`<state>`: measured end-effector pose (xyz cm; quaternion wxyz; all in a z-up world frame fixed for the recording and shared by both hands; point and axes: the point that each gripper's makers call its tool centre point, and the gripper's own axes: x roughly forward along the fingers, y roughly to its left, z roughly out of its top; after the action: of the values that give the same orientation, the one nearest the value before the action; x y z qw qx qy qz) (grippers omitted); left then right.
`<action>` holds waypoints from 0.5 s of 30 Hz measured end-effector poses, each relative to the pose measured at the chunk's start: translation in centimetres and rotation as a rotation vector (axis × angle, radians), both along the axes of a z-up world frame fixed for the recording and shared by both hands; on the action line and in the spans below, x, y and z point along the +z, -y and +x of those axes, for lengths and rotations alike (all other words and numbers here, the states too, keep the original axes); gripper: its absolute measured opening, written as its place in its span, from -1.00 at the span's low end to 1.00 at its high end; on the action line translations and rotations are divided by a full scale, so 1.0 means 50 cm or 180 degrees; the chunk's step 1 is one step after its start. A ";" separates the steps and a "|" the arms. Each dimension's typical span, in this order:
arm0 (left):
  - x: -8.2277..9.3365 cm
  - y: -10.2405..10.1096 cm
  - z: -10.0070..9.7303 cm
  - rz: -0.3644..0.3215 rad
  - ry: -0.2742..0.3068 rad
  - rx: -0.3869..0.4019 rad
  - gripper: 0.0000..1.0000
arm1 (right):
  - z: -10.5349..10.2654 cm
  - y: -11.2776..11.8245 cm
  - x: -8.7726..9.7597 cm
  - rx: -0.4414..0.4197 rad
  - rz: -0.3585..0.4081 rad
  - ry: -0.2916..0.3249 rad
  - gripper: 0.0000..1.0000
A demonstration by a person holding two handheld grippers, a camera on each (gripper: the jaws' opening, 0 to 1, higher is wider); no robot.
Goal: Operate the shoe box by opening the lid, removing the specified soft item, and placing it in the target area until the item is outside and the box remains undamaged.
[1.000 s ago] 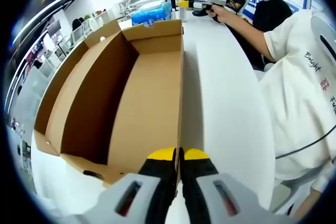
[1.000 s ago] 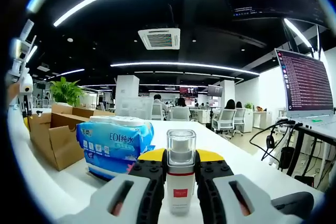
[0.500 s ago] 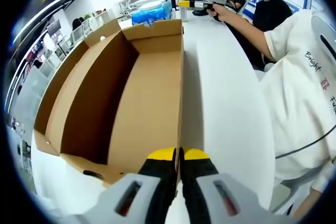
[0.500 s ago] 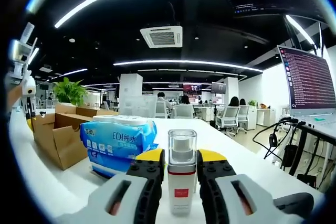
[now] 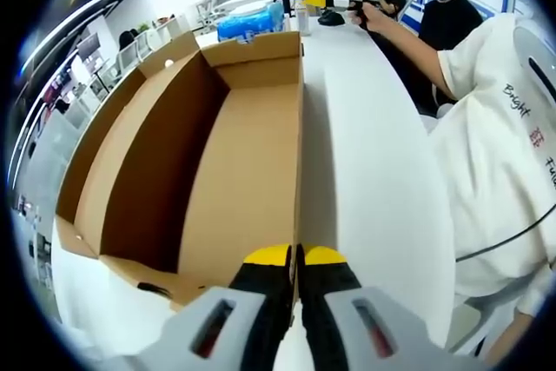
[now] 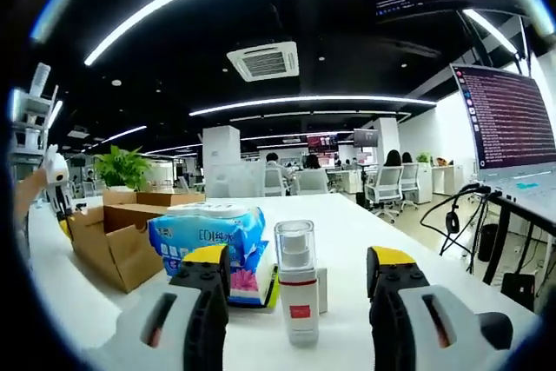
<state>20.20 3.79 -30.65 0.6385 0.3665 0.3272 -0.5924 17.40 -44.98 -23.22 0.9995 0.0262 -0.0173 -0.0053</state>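
One shoe box (image 5: 208, 154), one blue wipes pack (image 6: 208, 241), one small pump bottle (image 6: 297, 282), all sitting on the white table (image 5: 373, 180). Box is lying open w/ nothing visible inside; near corner is cut off behind my left gripper (image 5: 295, 258), whose jaws are pinching shut on the box's right wall. My right gripper (image 6: 300, 280) is hovering w/ jaws spread wide, bottle standing free between them. Wipes are resting outside the box, just beyond the bottle. Pack's print is too small to read.
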 end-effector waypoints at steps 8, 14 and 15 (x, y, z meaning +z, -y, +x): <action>0.001 0.000 -0.001 -0.0006 0.0008 -0.0037 -0.96 | -0.044 -0.003 0.085 -0.0049 -0.0172 0.0285 0.51; 0.001 0.001 0.000 -0.0010 -0.0009 -0.0034 -0.96 | -0.061 0.001 0.134 -0.0203 -0.0398 0.0398 0.52; 0.001 0.001 0.000 -0.0009 -0.0012 -0.0034 -0.96 | -0.064 0.007 0.142 -0.0284 -0.0494 0.0377 0.50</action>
<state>20.22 3.75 -30.59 0.6352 0.3662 0.3255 -0.5970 14.18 -45.33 -16.12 0.9945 -0.0518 -0.0777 -0.0469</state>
